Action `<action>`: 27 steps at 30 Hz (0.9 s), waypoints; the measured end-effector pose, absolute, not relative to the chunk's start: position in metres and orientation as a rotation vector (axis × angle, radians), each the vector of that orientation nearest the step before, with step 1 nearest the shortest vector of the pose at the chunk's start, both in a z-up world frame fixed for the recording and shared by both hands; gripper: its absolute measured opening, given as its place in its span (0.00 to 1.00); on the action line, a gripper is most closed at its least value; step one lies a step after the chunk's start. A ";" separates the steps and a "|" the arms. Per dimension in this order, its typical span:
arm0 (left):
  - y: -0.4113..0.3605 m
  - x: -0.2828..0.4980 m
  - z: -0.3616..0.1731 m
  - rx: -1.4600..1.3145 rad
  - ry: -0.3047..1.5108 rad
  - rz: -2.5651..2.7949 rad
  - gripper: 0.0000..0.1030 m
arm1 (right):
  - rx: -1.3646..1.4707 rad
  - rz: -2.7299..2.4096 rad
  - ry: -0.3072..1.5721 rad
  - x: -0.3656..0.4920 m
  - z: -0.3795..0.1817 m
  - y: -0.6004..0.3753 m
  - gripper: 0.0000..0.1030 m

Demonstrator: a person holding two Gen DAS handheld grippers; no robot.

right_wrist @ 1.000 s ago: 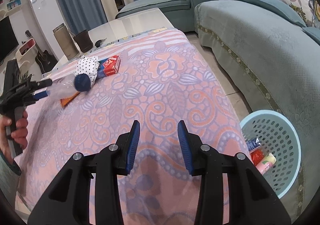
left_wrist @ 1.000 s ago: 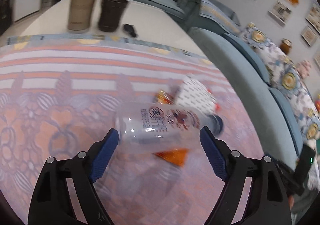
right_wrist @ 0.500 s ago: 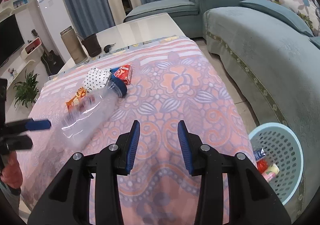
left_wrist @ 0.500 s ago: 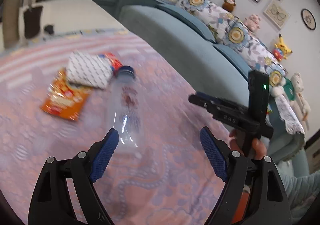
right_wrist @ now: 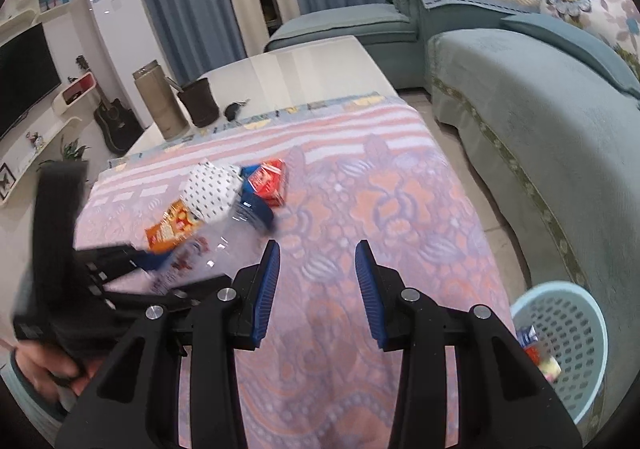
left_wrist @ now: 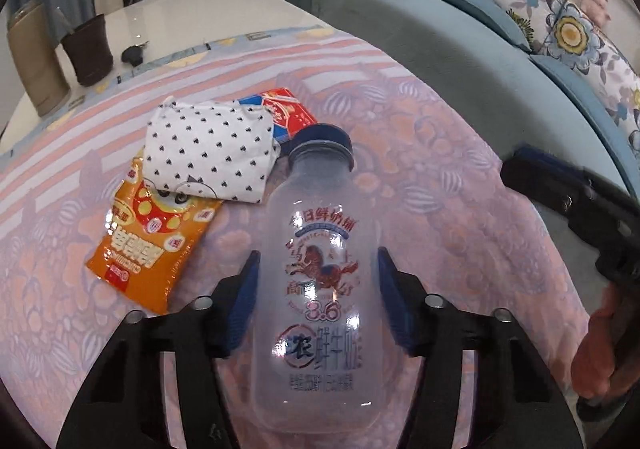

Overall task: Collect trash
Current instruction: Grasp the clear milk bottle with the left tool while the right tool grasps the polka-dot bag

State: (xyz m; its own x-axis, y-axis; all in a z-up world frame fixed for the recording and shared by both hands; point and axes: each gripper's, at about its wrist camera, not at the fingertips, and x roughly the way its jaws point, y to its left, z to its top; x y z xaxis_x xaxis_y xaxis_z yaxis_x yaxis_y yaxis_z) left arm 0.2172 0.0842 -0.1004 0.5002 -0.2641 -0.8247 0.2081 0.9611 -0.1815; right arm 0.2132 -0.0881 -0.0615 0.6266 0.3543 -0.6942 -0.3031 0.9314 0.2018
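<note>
1. Some trash already in the bin (right_wrist: 576, 329) on the floor beside the table (right_wrist: 304, 61): a few wrappers visible through its mesh.
2. Left gripper (left_wrist: 318, 297) around the bottle (left_wrist: 320, 281), blue pads flanking its body; jaws look closed on it, though firm contact hard to confirm.
3. Bottle low over the tablecloth (left_wrist: 460, 209), cap (left_wrist: 322, 137) pointing away, not yet carried to the bin.
4. Right gripper (right_wrist: 317, 291) empty above the cloth, jaws spread.
5. Left to collect: orange packet (left_wrist: 148, 245), spotted pack (left_wrist: 208, 149), red carton (left_wrist: 286, 117), lying together, touching.
</note>
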 end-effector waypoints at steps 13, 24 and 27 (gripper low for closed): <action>0.206 0.124 -0.085 -0.365 0.800 -0.053 0.52 | -0.072 0.529 0.845 0.264 -0.077 0.041 0.52; 0.205 0.109 -0.097 -0.343 0.782 -0.014 0.52 | -0.195 0.461 0.894 0.302 -0.107 0.090 0.44; 0.201 0.111 -0.097 -0.320 0.775 -0.019 0.52 | -0.222 0.479 0.888 0.293 -0.105 0.090 0.17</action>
State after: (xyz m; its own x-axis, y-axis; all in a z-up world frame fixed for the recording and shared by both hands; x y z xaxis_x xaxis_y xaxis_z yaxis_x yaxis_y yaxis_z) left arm 0.1111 0.2008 -0.0971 0.7168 -0.1338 -0.6843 -0.1002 0.9514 -0.2911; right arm 0.2932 0.0901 -0.1054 0.5350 0.3084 -0.7865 -0.4882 0.8727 0.0101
